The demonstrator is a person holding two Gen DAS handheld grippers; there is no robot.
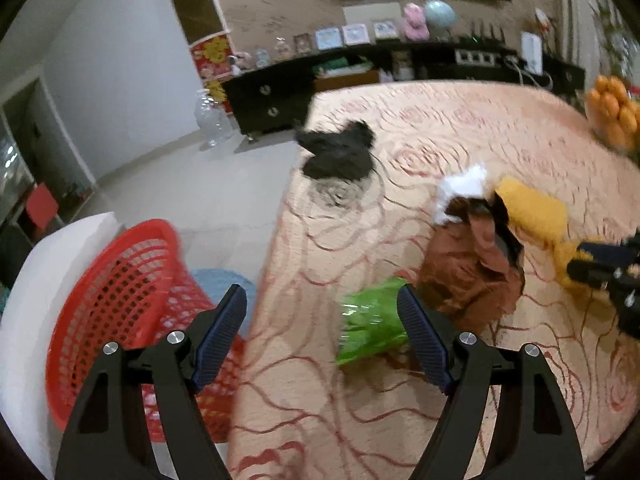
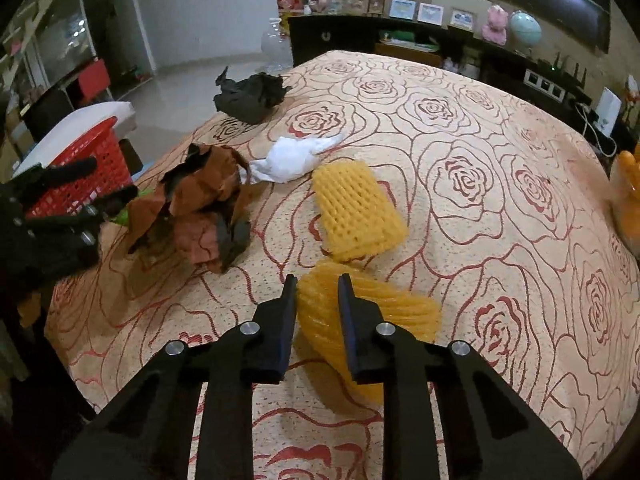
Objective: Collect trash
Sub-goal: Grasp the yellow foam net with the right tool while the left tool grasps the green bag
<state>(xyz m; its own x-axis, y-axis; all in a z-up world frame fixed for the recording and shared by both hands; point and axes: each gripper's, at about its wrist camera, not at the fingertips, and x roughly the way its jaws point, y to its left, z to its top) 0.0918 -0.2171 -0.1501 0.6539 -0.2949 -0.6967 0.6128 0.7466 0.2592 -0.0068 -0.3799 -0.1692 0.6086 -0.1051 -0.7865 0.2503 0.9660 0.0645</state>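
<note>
Trash lies on a rose-patterned table (image 2: 480,208): a black crumpled bag (image 2: 250,96), a white tissue (image 2: 288,160), brown crumpled paper (image 2: 200,208), a yellow foam net (image 2: 356,212), and a green wrapper (image 1: 370,320). My right gripper (image 2: 318,292) is shut on a second yellow foam net (image 2: 320,316) at the table's near side. My left gripper (image 1: 322,308) is open and empty, above the table's left edge, with the green wrapper beside its right finger. The red basket (image 1: 120,304) stands on the floor left of the table.
A white foam block (image 1: 24,320) sits beside the basket. A bowl of oranges (image 1: 616,116) stands at the table's far right. A dark sideboard (image 1: 360,80) with frames and a clear bottle (image 1: 212,120) are behind.
</note>
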